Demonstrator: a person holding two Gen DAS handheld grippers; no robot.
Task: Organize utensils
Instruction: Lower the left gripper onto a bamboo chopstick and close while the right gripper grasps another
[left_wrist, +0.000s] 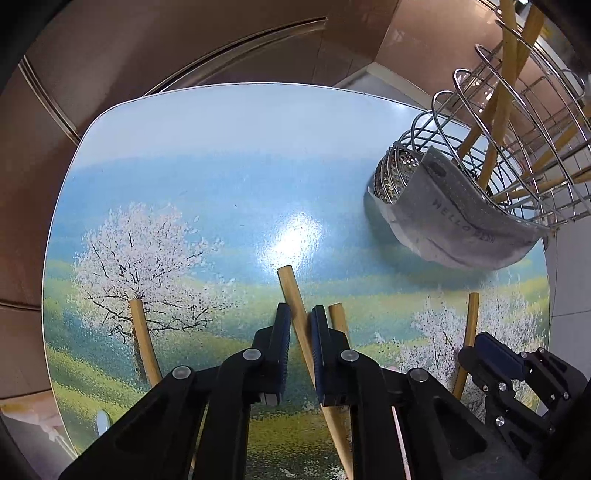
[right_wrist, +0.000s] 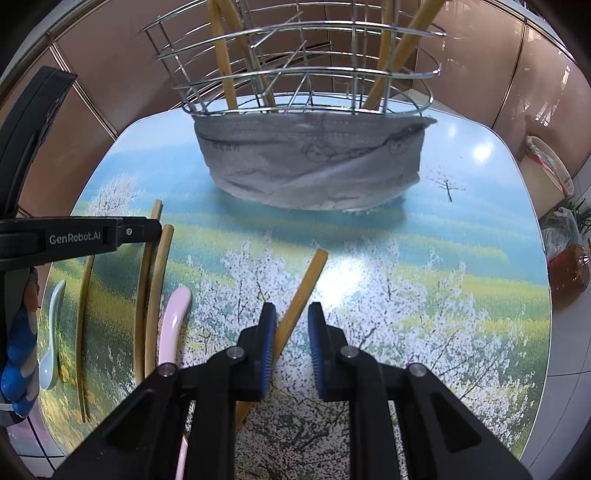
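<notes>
Here the left tongs (left_wrist: 301, 347) are clamped on a chopstick (left_wrist: 295, 306) near its far end, the rest trailing back under the tool. Held that far off its middle, the stick could pivot or slip from the pads when lifted, and its free end might snag the rim of the wire rack (right_wrist: 295, 70) on the way in.

The right tongs (right_wrist: 291, 347) stand a little apart and hold nothing: a second chopstick (right_wrist: 299, 295) lies aslant on the counter (right_wrist: 424, 258), touching the left pad with a clear gap to the right one. Closing there could nudge it sideways rather than pinch it.

More chopsticks and two spoons, one pink (right_wrist: 173, 325) and one pale (right_wrist: 51, 332), lie at the left. The rack, wrapped in a grey mask (right_wrist: 310, 162), stands at the far edge.
</notes>
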